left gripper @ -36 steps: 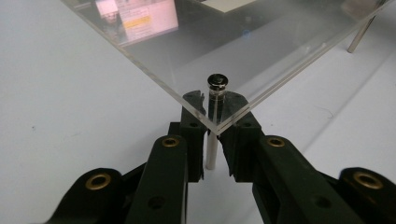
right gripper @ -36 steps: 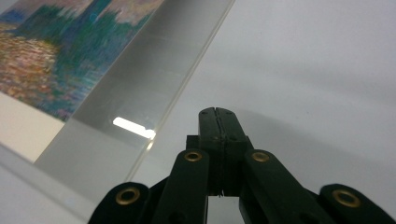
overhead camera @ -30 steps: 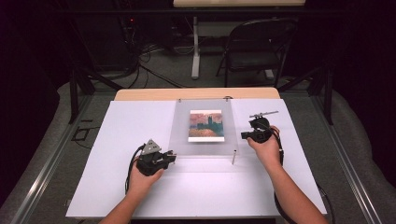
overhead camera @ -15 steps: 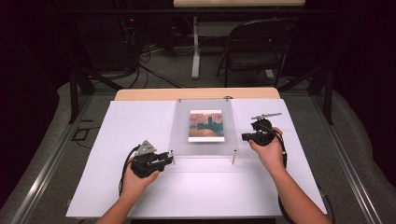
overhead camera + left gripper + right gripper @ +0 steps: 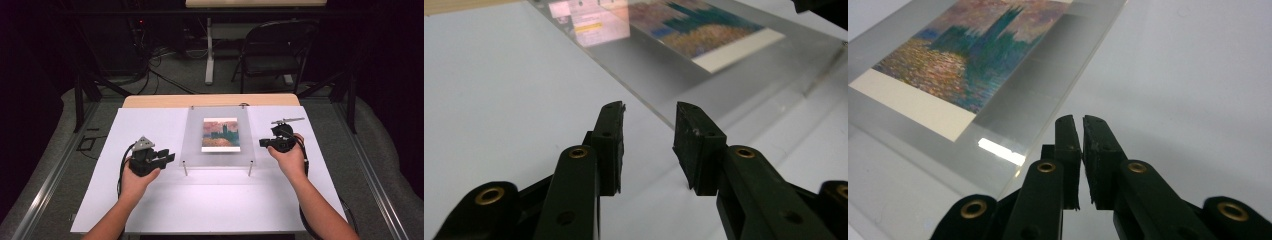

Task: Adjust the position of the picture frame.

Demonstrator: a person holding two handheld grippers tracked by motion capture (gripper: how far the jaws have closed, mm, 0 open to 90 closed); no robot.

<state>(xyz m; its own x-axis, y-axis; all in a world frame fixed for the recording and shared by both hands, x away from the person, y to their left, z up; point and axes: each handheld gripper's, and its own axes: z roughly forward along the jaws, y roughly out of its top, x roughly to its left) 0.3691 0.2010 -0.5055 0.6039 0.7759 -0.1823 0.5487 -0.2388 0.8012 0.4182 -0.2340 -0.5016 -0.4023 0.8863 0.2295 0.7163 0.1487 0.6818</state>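
My left tongs (image 5: 167, 158) have just been opening, empty, beside the clear acrylic plate (image 5: 192, 145) holding the painted postcard (image 5: 220, 135); my right tongs (image 5: 263, 143), nearly clenched, part slightly, grasping nothing.

No readable text, labels, brands or numbers anywhere; the picture card (image 5: 220, 135) carries a painting without lettering.

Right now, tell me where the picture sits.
In the high view the picture lies under the clear panel at mid-table, between the left gripper and right gripper.
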